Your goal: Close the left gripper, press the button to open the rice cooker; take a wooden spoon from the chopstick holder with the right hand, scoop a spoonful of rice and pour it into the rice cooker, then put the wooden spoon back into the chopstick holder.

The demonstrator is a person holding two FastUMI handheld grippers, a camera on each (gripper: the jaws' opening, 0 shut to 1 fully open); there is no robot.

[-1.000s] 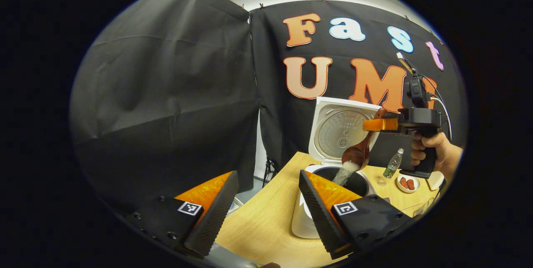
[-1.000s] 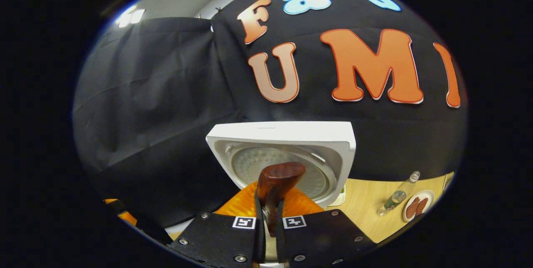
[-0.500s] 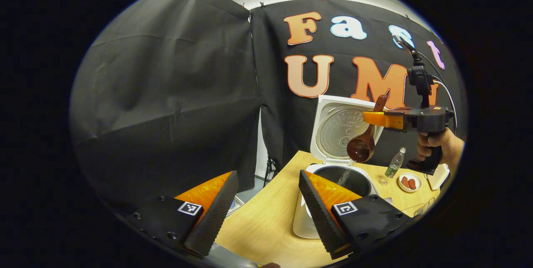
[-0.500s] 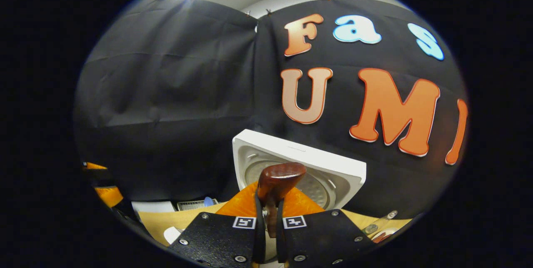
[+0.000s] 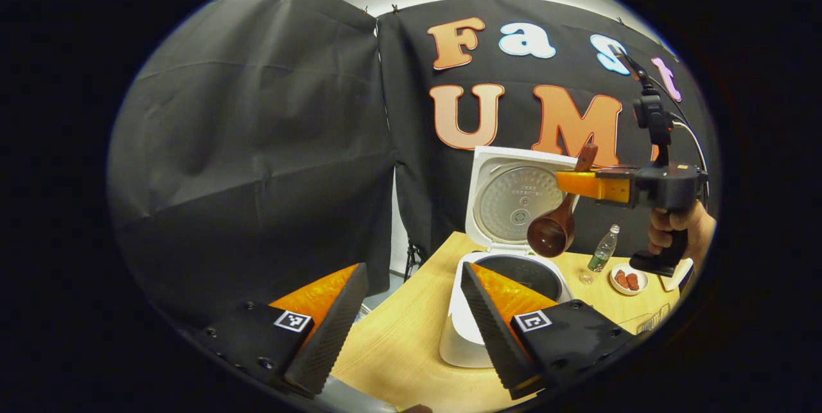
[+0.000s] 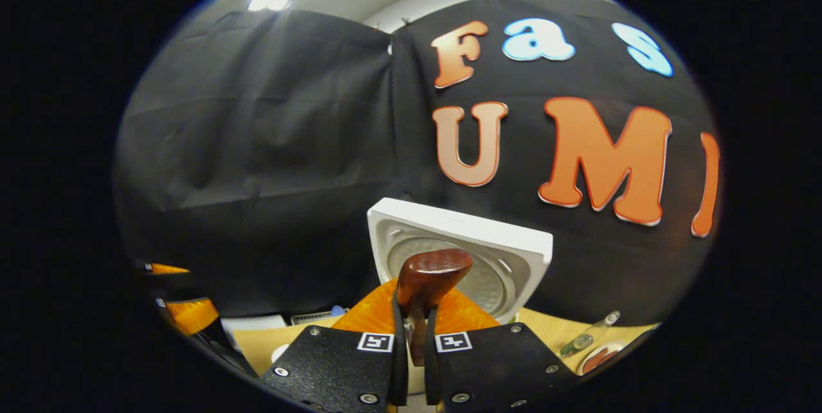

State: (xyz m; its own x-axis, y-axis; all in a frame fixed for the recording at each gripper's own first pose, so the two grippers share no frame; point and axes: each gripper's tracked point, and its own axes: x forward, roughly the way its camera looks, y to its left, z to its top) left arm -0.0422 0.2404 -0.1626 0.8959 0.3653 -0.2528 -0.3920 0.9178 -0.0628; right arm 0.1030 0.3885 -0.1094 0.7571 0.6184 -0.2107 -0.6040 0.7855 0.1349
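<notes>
Spoon over the open pot, rice tipped out.

My right gripper (image 5: 581,183) is clamping the wooden spoon (image 5: 553,230) by its handle, bowl hanging down-left above the rice cooker (image 5: 507,272). My left gripper (image 5: 411,310) is idling, fingers spread, nearer the cooker. Right gripper view is giving handle end and lid, no bowl; chopstick holder unlocated.

Hanging above the open rice cooker (image 5: 507,284): spoon (image 5: 552,233). Standing right of it on the table (image 5: 411,349): bottle (image 5: 602,252), dish (image 5: 628,279).
</notes>
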